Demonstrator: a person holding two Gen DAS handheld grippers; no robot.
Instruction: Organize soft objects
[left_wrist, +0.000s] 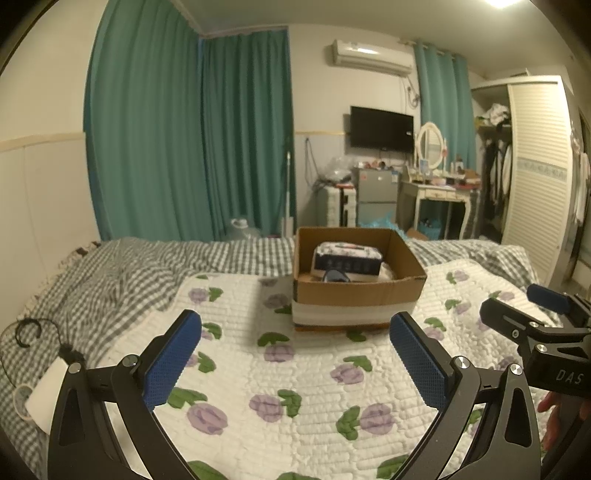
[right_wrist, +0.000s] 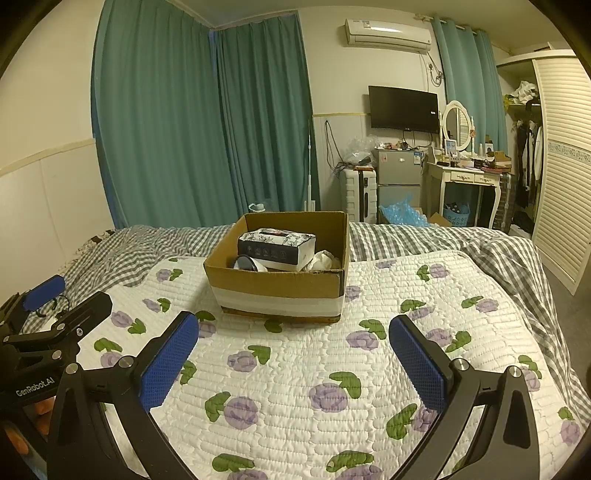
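Observation:
A brown cardboard box (left_wrist: 369, 291) (right_wrist: 273, 282) with a white band stands on the flowered quilt (left_wrist: 295, 387) (right_wrist: 314, 369) ahead of both grippers. Inside it lie a soft patterned tissue pack (left_wrist: 345, 258) (right_wrist: 275, 245), a dark blue rounded item (left_wrist: 336, 276) (right_wrist: 245, 262) and some white crumpled fabric (right_wrist: 325, 260). My left gripper (left_wrist: 295, 332) hovers open over the quilt, short of the box, with nothing between its blue pads. My right gripper (right_wrist: 293, 332) is open too and holds nothing. Each gripper shows at the other view's edge.
The grey checked sheet (left_wrist: 122, 273) (right_wrist: 480, 243) covers the rest of the bed. A white charger with a cable (left_wrist: 44, 398) lies at the bed's left. Beyond the bed stand teal curtains (left_wrist: 184, 140), a small fridge (right_wrist: 397, 177), a dressing table (right_wrist: 465, 181) and a wardrobe (right_wrist: 561, 155).

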